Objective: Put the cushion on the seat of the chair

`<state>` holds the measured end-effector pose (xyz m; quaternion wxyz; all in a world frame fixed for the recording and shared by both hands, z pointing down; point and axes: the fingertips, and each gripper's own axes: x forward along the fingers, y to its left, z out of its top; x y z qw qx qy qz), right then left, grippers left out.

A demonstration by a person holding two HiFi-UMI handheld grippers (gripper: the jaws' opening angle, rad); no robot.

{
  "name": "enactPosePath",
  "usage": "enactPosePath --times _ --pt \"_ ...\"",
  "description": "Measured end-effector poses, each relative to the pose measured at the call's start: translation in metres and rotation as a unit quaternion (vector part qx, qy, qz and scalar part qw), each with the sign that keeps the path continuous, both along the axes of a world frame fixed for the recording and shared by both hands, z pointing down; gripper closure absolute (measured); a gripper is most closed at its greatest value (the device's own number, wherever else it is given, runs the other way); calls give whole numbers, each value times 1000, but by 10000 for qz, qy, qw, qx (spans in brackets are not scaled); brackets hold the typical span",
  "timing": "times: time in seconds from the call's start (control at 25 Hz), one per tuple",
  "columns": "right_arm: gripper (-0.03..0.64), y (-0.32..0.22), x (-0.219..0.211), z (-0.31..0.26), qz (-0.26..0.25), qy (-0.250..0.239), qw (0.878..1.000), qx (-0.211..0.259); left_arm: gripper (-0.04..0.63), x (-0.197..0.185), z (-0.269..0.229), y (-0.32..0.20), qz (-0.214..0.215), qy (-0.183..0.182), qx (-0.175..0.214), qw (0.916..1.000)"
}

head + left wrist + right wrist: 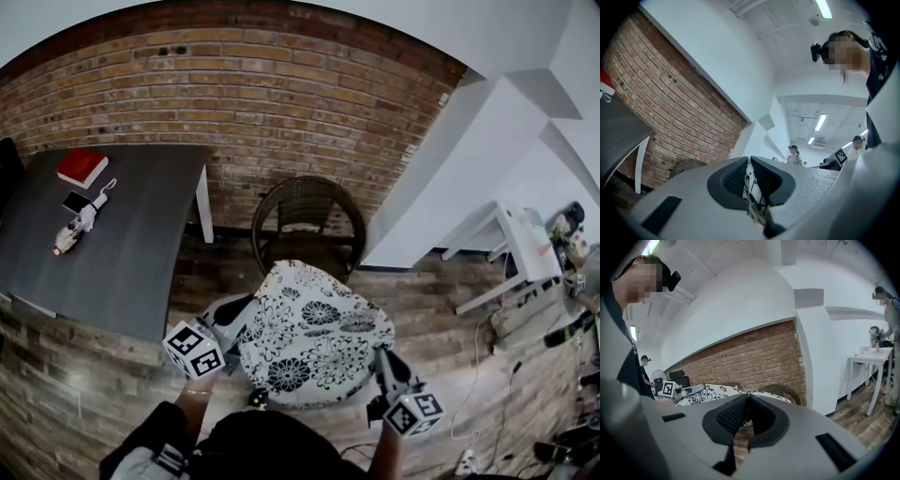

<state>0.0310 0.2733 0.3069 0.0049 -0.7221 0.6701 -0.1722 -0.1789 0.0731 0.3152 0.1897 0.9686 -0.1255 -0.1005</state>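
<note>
So the floral cushion (314, 337) is up in the air right now, held out in front of the person between the two grippers, just short of the wicker chair (307, 220) that stands against the brick wall (281, 103). It isn't on the seat (305, 251) yet. The left gripper (232, 317) has its jaws clamped tight on the cushion's left edge, and you can see a strip of the patterned fabric squeezed between the pads. The right gripper (382, 356) is closed down almost all the way on the near right corner, so it looks like it's only pinching a thin bit of the cover. My guess is this thing is light and squishy: it bulges in the middle and hangs between the two grips rather than staying flat. That means no worries about breaking it, but it'll flop and fold if one side lets go early. Edges and corners seem like the right spots to grab, one per side, since the fat middle is too thick for those jaws. The cover looks like plain cloth, probably not slippery.
</note>
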Motion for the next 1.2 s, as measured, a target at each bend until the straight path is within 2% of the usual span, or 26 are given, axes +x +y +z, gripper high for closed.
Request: enactPosePath --times 0.52,0.96,1.2 --pt "607 -21 6 -4 27 238 9996 -173 578 9 11 -21 59 121 -75 9999" --pt "607 -74 20 -3 -608 258 9978 -107 578 -2 29 -38 -636 110 -190 9977" --pt "607 -117 51 2 -966 77 9953 -12 578 20 31 -64 -1016 -93 -105 9947"
